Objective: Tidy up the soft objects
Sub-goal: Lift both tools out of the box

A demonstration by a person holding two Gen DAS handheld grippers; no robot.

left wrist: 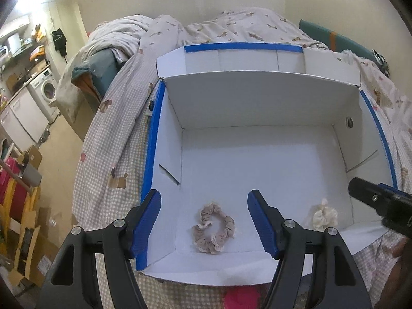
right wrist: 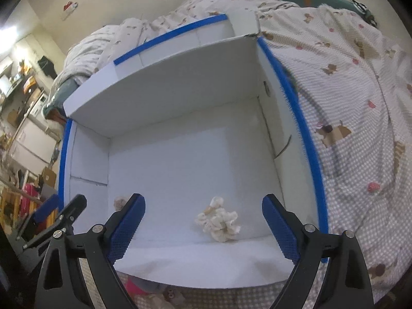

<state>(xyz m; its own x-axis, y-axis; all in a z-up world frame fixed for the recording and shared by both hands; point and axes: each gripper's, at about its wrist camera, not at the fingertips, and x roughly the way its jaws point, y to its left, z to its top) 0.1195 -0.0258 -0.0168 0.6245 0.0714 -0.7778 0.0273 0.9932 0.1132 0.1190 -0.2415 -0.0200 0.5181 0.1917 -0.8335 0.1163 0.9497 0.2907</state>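
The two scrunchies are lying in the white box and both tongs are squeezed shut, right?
Not quite. The pink scrunchie and cream scrunchie do lie in the white box, but both tongs are open: the left tongs in the left wrist view, the right tongs in the right wrist view.

Off to the tool's left there's a white front-loading washing machine (left wrist: 47, 89), with brown cardboard boxes (left wrist: 25, 239) nearer on the floor. Dead ahead, a rumpled bear-print duvet (left wrist: 231, 25).
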